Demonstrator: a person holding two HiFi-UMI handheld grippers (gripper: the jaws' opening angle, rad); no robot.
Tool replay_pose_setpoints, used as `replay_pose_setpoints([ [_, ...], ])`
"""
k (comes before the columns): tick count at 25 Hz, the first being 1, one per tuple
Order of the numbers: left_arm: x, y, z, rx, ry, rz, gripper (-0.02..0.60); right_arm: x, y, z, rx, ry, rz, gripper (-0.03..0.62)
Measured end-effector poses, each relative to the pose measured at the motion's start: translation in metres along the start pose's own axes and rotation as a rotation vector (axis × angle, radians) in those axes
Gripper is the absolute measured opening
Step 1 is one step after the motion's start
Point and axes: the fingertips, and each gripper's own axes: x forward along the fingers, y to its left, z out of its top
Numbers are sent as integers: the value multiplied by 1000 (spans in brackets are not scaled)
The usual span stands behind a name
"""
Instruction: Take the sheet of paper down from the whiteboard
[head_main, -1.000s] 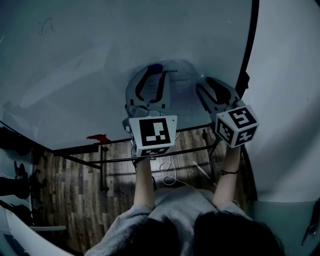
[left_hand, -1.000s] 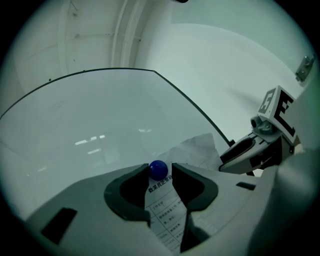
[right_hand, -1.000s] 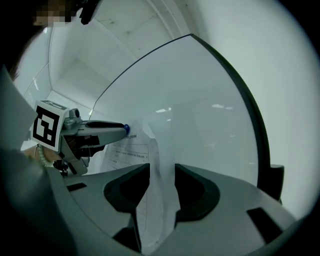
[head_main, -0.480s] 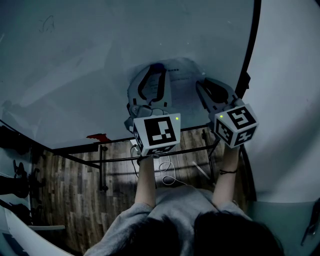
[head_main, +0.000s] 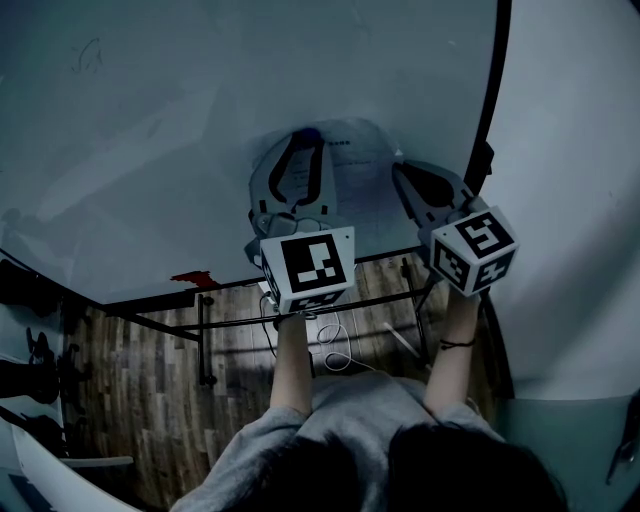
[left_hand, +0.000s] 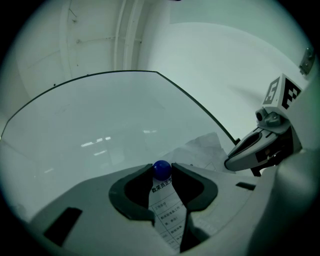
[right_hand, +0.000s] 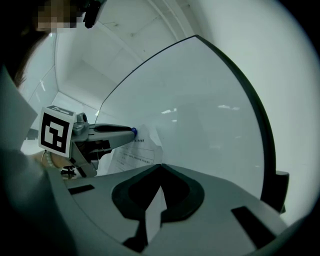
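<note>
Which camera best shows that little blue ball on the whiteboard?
The left gripper view: the blue ball sits close up, pinched between the left tool's tips. The right gripper view shows a tiny blue dot; the head view only a dim spot.

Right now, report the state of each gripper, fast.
Left gripper: fingers closed on the blue magnet.
Right gripper: fingers have just closed on the edge of the sheet of paper.
</note>
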Motion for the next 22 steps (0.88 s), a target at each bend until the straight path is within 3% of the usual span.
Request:
replay_pose_setpoints([
  [22, -3, 4, 0, -10, 12, 21, 121, 1, 13, -33, 76, 128, 125, 0],
])
